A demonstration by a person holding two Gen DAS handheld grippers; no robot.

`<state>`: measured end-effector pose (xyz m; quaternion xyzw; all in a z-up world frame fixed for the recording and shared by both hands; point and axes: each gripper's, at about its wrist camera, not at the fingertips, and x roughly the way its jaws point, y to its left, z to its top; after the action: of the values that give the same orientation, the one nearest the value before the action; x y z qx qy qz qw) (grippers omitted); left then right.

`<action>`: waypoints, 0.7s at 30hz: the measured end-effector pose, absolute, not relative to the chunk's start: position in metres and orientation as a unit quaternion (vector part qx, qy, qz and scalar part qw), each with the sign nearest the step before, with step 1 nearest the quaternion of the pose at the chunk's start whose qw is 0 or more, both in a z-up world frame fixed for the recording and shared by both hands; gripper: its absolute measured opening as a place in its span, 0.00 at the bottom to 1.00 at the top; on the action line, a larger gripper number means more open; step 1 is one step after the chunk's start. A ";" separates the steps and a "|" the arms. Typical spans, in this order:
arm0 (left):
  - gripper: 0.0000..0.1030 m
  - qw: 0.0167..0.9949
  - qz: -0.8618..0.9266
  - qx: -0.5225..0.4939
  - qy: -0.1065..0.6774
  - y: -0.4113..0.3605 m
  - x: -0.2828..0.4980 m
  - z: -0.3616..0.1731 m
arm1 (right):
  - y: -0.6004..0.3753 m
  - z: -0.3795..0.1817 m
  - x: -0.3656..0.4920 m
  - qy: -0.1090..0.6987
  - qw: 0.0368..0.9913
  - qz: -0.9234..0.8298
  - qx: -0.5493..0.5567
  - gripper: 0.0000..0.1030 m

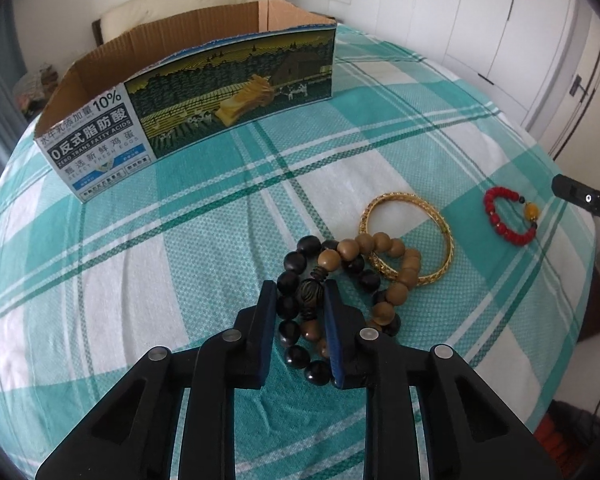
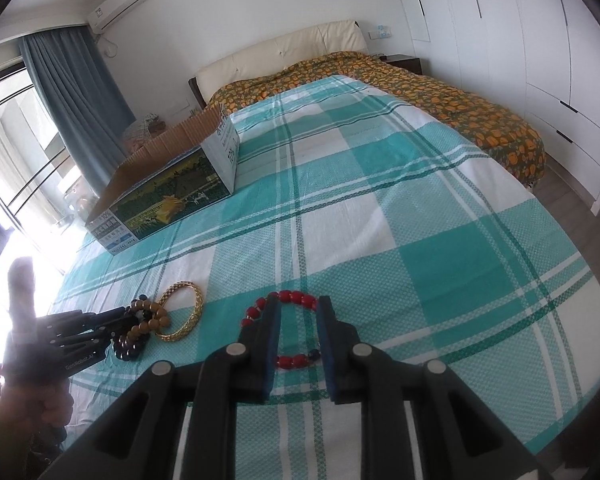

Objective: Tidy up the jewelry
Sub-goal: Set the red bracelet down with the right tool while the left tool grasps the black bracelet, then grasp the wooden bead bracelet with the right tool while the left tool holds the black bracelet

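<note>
On the teal plaid sheet (image 1: 140,264) a dark bead bracelet (image 1: 296,356) lies tangled with a tan bead bracelet (image 1: 396,292) and a gold bangle (image 1: 444,232). My left gripper (image 1: 300,286) is shut on the dark bracelet, its striped bead squeezed between the blue pads. A red bead bracelet (image 1: 490,208) with an amber bead lies apart to the right. My right gripper (image 2: 299,302) hovers over the red bracelet (image 2: 290,361), jaws drawn close with a narrow gap, gripping nothing. The left gripper (image 2: 130,326) sits at the bead pile (image 2: 156,322) beside the bangle (image 2: 198,300).
An open-topped cardboard box (image 1: 228,92) printed with a farm scene stands further up the bed (image 2: 168,196). An orange-flowered quilt (image 2: 480,120) covers the far end. A person's hand (image 2: 40,400) holds the left gripper. White wardrobes (image 2: 560,60) line the right wall.
</note>
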<state>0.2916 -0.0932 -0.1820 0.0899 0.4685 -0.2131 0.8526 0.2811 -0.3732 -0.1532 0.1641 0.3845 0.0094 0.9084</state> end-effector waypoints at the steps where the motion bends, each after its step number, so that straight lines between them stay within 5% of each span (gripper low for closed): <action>1: 0.21 0.856 -0.214 0.074 0.465 -0.089 0.291 -0.176 | -0.374 -0.151 0.279 0.382 0.910 0.007 0.164 0.20; 9: 0.21 0.873 -0.202 -0.035 0.442 -0.028 0.271 -0.126 | -0.381 -0.147 0.272 0.383 0.910 -0.005 0.156 0.20; 11: 0.10 0.870 -0.191 -0.057 0.450 -0.007 0.269 -0.129 | -0.381 -0.151 0.272 0.388 0.908 -0.004 0.157 0.20; 21: 0.09 0.863 -0.135 -0.106 0.475 0.059 0.255 -0.160 | -0.363 -0.155 0.267 0.396 0.905 0.012 0.154 0.20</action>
<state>0.2553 0.0592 -0.1597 -0.1056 0.4748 -0.1345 0.8633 0.2673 -0.3631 -0.1547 0.1542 0.3961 0.0119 0.9051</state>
